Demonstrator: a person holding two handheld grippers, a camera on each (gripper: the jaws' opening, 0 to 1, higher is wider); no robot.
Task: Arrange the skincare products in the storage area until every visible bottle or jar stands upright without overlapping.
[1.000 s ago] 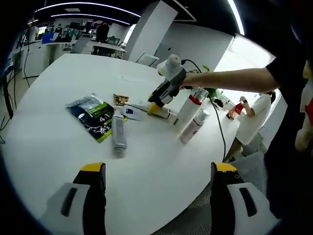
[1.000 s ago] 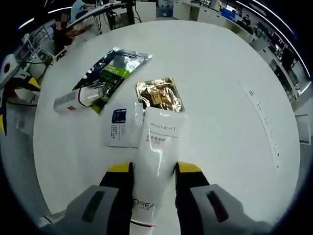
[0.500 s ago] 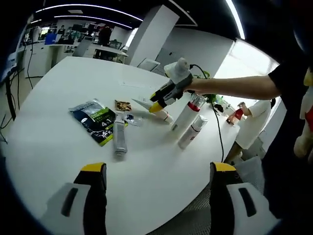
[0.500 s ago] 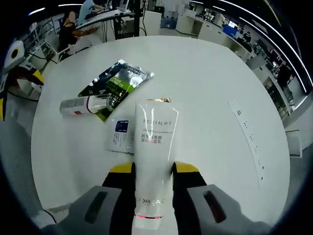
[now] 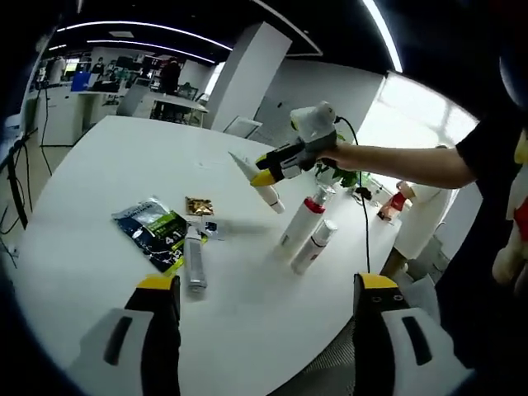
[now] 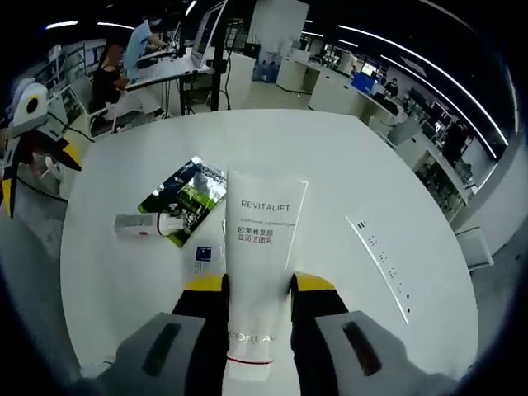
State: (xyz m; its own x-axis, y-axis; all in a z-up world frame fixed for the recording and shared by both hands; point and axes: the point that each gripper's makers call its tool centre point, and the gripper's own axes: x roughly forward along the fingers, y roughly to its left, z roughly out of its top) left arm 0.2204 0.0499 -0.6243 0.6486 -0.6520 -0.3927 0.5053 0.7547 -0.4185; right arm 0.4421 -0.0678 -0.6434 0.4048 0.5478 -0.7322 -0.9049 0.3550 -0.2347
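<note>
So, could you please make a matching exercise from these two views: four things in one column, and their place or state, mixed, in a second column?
Things:
1. white Revitalift tube
2. dark green sachet
3. red-collared spray bottle
4. left gripper

Places or states:
A. standing upright on the white table
B. open, holding nothing, above the table's near edge
C. held in the air by the right gripper
D. lying flat on the table beside a grey tube

Right pairs: 1-C, 2-D, 3-A, 4-B
</note>
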